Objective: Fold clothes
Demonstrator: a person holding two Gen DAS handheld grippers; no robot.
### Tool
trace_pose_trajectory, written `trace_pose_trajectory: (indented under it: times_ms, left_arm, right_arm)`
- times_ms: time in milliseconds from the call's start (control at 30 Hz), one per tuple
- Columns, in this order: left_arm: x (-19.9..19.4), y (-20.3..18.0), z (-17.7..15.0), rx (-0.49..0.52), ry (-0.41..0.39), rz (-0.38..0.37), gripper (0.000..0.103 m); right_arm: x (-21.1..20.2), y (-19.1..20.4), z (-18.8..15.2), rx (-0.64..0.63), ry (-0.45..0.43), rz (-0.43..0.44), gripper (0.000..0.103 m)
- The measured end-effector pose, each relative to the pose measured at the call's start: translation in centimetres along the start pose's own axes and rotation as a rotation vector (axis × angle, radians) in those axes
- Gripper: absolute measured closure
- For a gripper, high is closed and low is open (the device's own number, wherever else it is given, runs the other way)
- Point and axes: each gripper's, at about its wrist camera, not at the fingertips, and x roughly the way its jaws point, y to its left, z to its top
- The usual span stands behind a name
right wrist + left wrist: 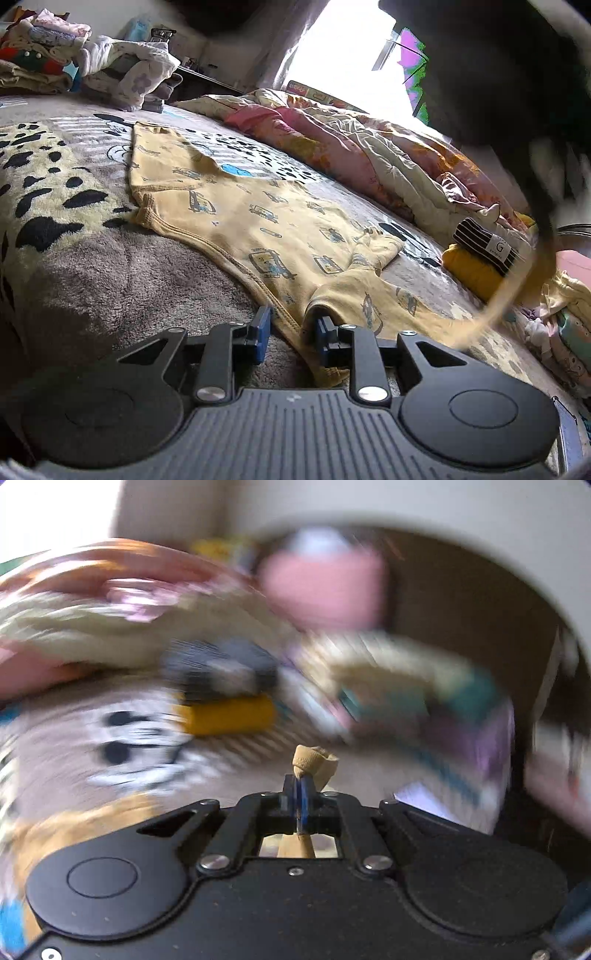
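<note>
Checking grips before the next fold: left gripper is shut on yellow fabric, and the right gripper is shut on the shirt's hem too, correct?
Not quite. The right gripper is open: in the right wrist view its jaws stand apart on either side of the yellow shirt's hem, not clamped. The left gripper is shut on yellow fabric, as the left wrist view shows.

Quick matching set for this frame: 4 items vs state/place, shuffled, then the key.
Items:
1. left tool
2. right tool
3. yellow printed garment
4. black striped folded item

States:
A. spread flat on the blanket
B. open, straddling a hem
C. stacked on a folded yellow piece
D. shut on a pinch of tan fabric

Pairs: 1-D, 2-B, 3-A, 4-C
</note>
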Motion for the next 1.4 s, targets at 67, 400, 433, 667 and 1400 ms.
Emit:
trace_pose_trajectory:
  times_ms: [67,400,433,667,1400]
  left_arm:
    - [-4.9,4.3,-1.2,-0.119,-0.09,0.043,0.102]
    - [-15.3,21.2,-14.0,-0.642,-0.254,0.236,0.102]
    - [-15.3,21.7,-15.2,-0.666,-0.249,0.244,0.102]
    - [-16.8,22.0,-18.4,-0.745,-0.317,0.209,0.102]
    - [-17.4,20.6,-16.6,-0.676,-0.328,0.195,0.102]
  right_arm:
    - [0.0,-0.1,0.0,0.005,0.001,-0.005,0.071]
    - [-0.1,-0.2,-0.1,-0.008,0.003,-0.046,0.054]
    - [-0.1,-0.1,-0.1,-0.016,0.003,-0.052,0.054]
    - [-1.7,0.2,0.5,-0.04,-0.069,-0.081,0.042]
    - [-2.5,-5.0,0.0,0.395,0.133,0.012,0.099]
